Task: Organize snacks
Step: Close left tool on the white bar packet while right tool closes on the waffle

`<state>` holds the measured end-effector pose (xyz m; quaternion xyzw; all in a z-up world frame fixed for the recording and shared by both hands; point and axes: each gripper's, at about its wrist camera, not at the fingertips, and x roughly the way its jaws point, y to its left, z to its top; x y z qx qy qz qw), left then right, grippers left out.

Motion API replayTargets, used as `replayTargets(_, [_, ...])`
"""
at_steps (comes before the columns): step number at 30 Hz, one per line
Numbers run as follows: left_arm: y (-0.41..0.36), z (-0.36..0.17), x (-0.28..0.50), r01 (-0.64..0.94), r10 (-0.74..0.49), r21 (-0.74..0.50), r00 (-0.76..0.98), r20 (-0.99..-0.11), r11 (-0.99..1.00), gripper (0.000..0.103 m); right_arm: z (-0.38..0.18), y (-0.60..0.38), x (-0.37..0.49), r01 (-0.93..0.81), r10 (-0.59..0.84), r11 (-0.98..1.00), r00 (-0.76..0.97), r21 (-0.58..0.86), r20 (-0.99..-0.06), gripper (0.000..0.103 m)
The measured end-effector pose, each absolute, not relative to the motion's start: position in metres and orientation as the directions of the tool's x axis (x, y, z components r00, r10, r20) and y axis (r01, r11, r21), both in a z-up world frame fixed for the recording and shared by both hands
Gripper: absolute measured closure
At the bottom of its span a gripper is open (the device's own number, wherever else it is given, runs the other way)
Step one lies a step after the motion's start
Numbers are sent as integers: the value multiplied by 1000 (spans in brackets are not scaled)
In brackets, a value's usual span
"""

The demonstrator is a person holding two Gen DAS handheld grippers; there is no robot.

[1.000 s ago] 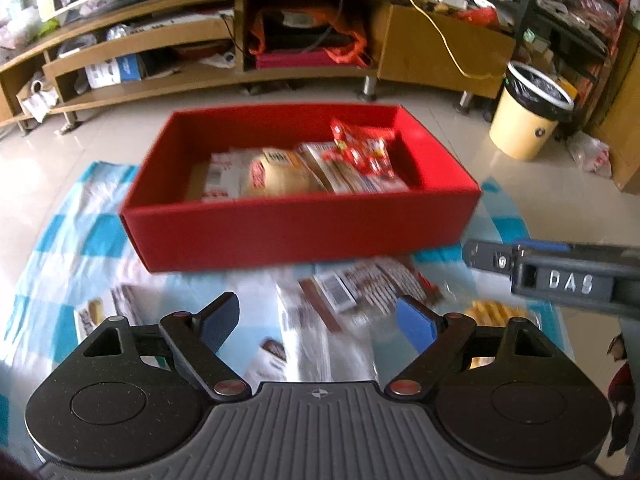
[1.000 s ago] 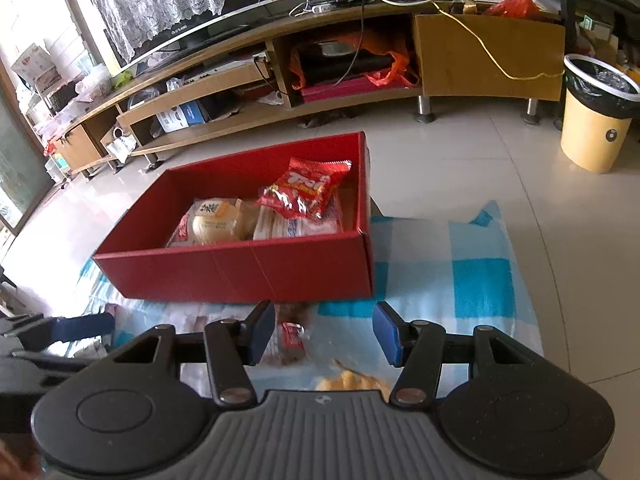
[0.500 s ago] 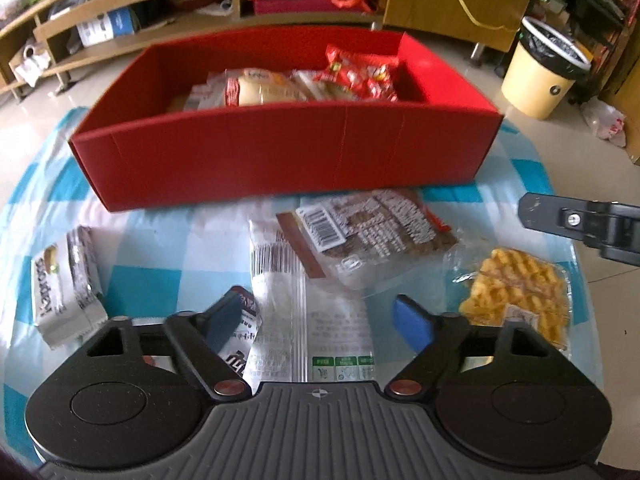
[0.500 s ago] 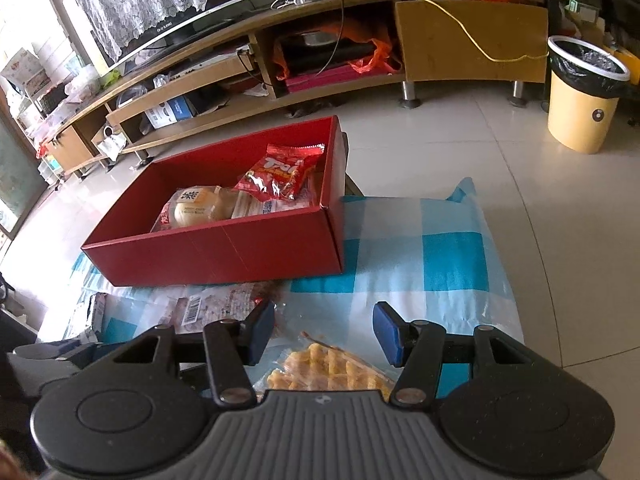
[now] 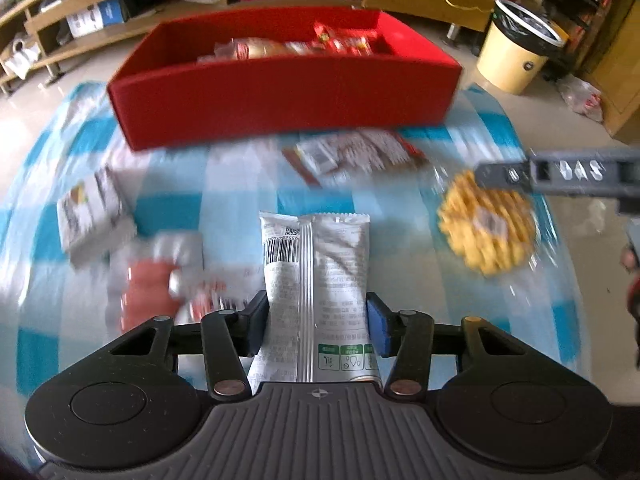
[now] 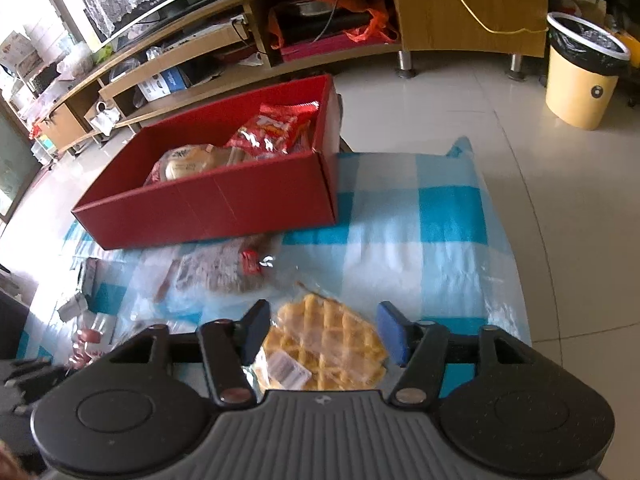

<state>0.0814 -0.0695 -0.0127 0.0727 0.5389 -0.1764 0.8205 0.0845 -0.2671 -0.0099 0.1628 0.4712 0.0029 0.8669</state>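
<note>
While left gripper (image 5: 316,330) clamps the silver packet (image 5: 316,276), right gripper (image 6: 322,332) straddles the waffle (image 6: 324,346), unclenched.

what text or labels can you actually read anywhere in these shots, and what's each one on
"DAS": raised white letters on the side of the right gripper, seen upside down in the left wrist view.
Silver snack packet held in the left gripper: barcode, fine print and green boxes, too small to read.
Waffle pack: white sticker, unreadable.
Red packets in the red box: white lettering, too blurred.
</note>
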Motion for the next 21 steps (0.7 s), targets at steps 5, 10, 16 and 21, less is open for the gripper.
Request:
replayTargets(5, [-58,-10,50,388,-243,-106,321,-915,915,46,-10,-272,79,177,157,937,558,302,-815,42])
replayTargets(10, [-49,-9,31,392,-264,-136,294,-919,910,44,-16,-266,91,145,148,951,566,274,-811,37])
replayTargets(16, [-48,-19,21,404,-255,-132,269,-929,905,43,-31,-258,99,128,241,930,494,344,-835,35])
replayTargets(21, [-42,-21,21,402,-256,-134,265,-930,906,36,-23,-250,66,113,317,907,451,406,-834,35])
